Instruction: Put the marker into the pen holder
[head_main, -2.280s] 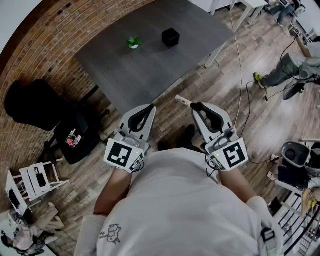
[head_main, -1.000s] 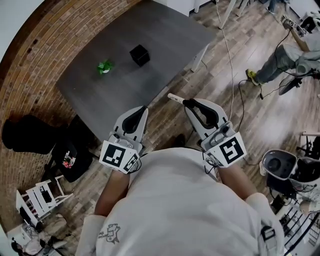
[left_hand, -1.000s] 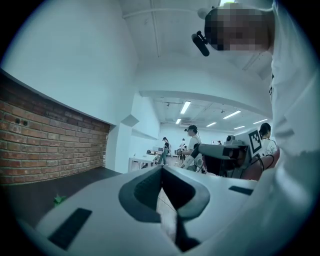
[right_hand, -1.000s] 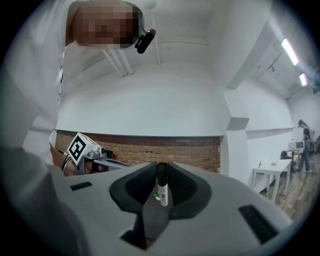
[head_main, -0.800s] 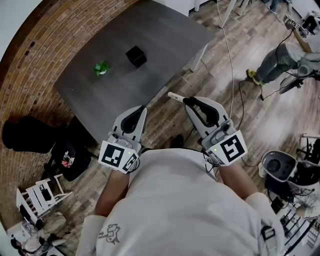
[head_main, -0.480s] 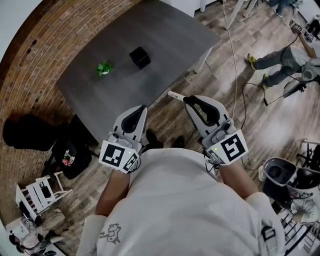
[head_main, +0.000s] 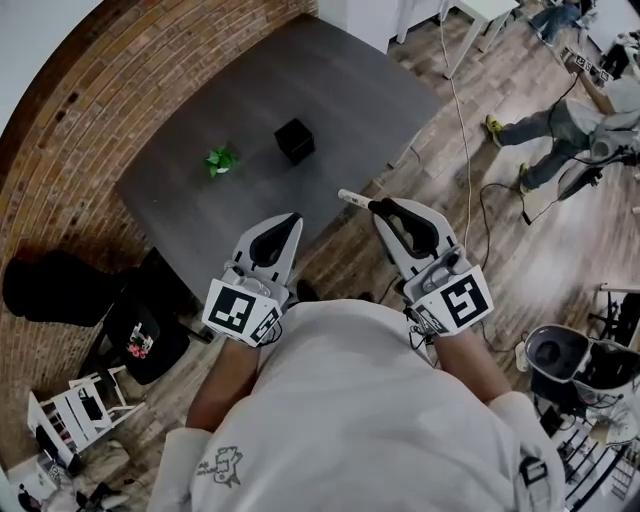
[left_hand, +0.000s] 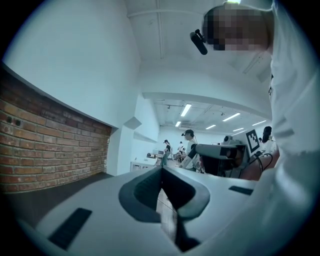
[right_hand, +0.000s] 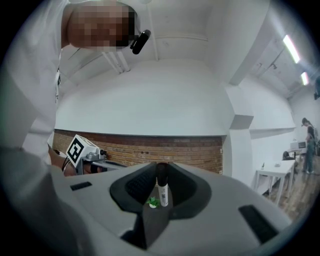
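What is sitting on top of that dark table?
A black pen holder and a small green plant stand apart on the table. The holder's inside cannot be seen.

Marker (head_main: 349, 196) partly hidden within right gripper (head_main: 379, 208)

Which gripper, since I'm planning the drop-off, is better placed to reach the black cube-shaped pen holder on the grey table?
Right. The right gripper clamps the white, black-capped marker, which points toward the black cube-shaped pen holder. The left gripper is shut and empty.
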